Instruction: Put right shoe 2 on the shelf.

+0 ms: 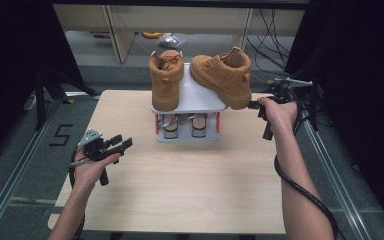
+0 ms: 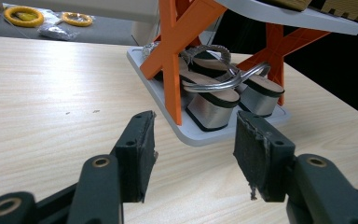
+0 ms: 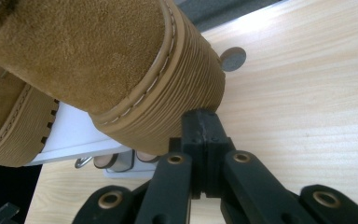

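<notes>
Tan suede covers the two boots that we see on the grey upper shelf of a small shoe rack (image 1: 195, 95) in the upper middle of the high view. Both have thick, finely ribbed rubber soles of a honey colour and pale stitching along the welt. The left boot (image 1: 166, 80) stands with its toe toward us; the right boot (image 1: 222, 75) lies aslant, its heel end overhanging the shelf's right edge. In the right gripper view that ribbed sole fills the upper left, and the right claw (image 3: 200, 122) sits just under it at the middle, its two black pads pressed flat together with nothing between them, the tip touching or all but touching the sole.

Orange X-shaped struts carry the shelf. On the rack's grey lower tray stand a pair of heeled sandals (image 2: 214, 88) with silvery block heels, tan insoles and looping metallic straps.

At the lower left of the high view we hold the left claw (image 1: 122, 142) low over the desk (image 1: 180, 190), well apart from the rack. In the left gripper view its black pads stand wide apart, empty, their rubber faces rough and frayed at the edges.

Pale wood grain runs across the desk. On the floor at the left edge of the high view a dark "5" is marked.
</notes>
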The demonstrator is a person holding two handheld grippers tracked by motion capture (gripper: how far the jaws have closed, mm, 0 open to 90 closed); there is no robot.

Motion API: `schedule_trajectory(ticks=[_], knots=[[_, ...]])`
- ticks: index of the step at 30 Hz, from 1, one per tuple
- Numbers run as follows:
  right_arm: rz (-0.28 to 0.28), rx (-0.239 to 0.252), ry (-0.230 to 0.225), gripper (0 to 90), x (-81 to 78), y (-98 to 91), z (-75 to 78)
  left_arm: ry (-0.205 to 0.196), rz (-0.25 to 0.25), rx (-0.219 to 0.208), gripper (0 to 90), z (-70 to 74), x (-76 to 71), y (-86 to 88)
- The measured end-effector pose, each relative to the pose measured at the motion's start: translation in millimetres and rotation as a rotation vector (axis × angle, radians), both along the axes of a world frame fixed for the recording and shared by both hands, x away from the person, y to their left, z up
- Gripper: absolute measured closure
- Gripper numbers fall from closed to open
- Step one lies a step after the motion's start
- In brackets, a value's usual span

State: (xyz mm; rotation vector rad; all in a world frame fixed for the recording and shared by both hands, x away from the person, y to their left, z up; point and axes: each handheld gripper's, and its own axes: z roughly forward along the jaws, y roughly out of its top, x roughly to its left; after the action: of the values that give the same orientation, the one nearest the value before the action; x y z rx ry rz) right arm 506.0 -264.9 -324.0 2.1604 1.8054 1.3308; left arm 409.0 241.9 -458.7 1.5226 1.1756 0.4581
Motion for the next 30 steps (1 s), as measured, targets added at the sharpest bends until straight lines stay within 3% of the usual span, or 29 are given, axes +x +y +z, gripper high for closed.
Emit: schedule_trajectory(ticks=[1, 3, 10, 11, 14, 15, 16, 18, 19, 20, 23, 30], knots=[[-0.009, -0.027, 0.015, 90.0, 0.2, 2.9, 0.9, 0.002, 0.0, 0.001, 47.0, -0.2, -0.1, -0.2], [0.001, 0.009, -0.005, 90.0, 0.8, 6.2, 0.6, 0.007, 0.001, 0.003, 46.9, -0.7, -0.1, -0.7], [-0.003, -0.065, -0.024, 90.0, 1.4, 17.4, 4.7, 0.007, -0.001, 0.003, 46.8, -1.4, 0.2, -0.6], [-0.016, -0.066, -0.016, 90.0, 1.4, 18.0, 4.9, 0.006, -0.002, 0.0, 46.8, -1.7, 0.3, -1.1], [0.023, -0.031, -0.028, 90.0, 2.1, 22.3, 4.8, 0.008, -0.005, 0.002, 46.7, -2.1, 0.4, -1.8], [0.041, -0.038, -0.053, 90.0, 3.0, 25.3, 4.3, 0.008, -0.005, 0.002, 46.7, -1.9, 0.3, -1.7], [0.042, -0.025, -0.041, 90.0, 3.1, 30.1, 6.2, 0.007, -0.005, 0.001, 46.7, -1.7, 0.2, -1.5], [0.047, -0.079, -0.057, 90.0, 4.0, 36.3, 10.3, 0.006, -0.001, 0.003, 46.7, -1.1, -0.2, -0.6], [0.042, -0.082, -0.057, 90.0, 4.3, 38.8, 11.6, 0.006, -0.001, 0.004, 46.7, -1.1, -0.2, 0.0], [0.036, -0.055, -0.04, 90.0, 4.6, 41.3, 12.2, 0.008, 0.002, 0.005, 46.7, -1.2, -0.2, 0.2], [0.05, -0.109, -0.067, 90.0, 4.3, 45.3, 12.9, 0.011, -0.003, 0.004, 46.7, -2.8, 0.6, -0.8], [0.044, -0.113, -0.068, 90.0, 2.0, 50.6, 13.2, 0.01, -0.007, 0.006, 46.7, -2.9, 0.8, -3.2]])
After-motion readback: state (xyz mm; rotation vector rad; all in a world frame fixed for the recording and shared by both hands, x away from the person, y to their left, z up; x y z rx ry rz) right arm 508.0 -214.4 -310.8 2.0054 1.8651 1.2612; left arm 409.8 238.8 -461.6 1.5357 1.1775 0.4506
